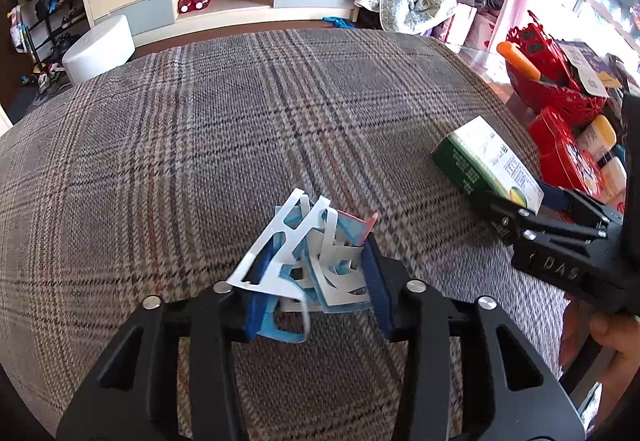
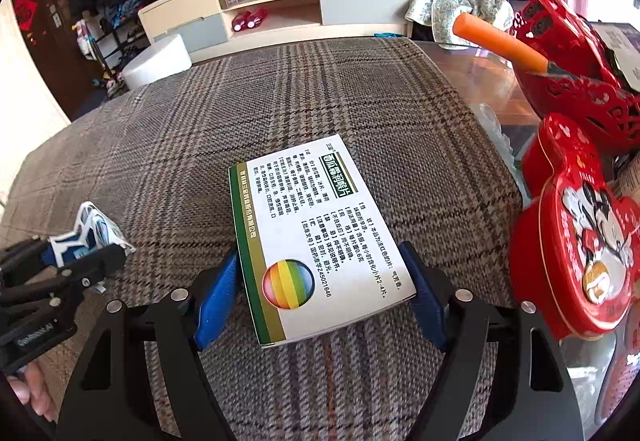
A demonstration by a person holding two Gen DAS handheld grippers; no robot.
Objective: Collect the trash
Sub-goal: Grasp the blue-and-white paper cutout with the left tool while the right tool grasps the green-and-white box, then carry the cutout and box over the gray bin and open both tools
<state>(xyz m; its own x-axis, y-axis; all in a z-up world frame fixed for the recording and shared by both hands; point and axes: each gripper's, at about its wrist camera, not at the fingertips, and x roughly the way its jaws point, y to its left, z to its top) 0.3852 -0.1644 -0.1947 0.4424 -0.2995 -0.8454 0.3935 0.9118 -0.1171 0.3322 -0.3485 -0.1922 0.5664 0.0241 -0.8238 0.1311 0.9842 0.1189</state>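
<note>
On the plaid tablecloth [image 1: 248, 113] we see our left gripper [image 1: 316, 281] with its blue pads pinched on a crumpled wad of cut-out paper scrap [image 1: 308, 257], white and light blue with a pink corner. The wad bulges up between the fingers, and the left pad is partly hidden behind a white flap, so we cannot see that contact cleanly. From the right wrist camera the same wad shows only as a small bundle at the left edge, half covered by the black finger in front of it.

Our right gripper [image 2: 320, 289] stands with its blue pads against both long sides of a flat white and green medicine box [image 2: 320, 241], printed with text and a rainbow ball. The box lies near the cloth's right edge; its near end overhangs the gripper frame, so what is under it stays hidden. In the left wrist view its near corner is covered by the gripper.

To the right, past the cloth, a red Mickey-shaped tin [image 2: 576, 241] and a red openwork basket [image 2: 576, 53] holding an orange-handled tool [image 2: 500, 41] are cut off by the frame. A hand [image 1: 604, 345] shows only as fingers at the picture edge.
</note>
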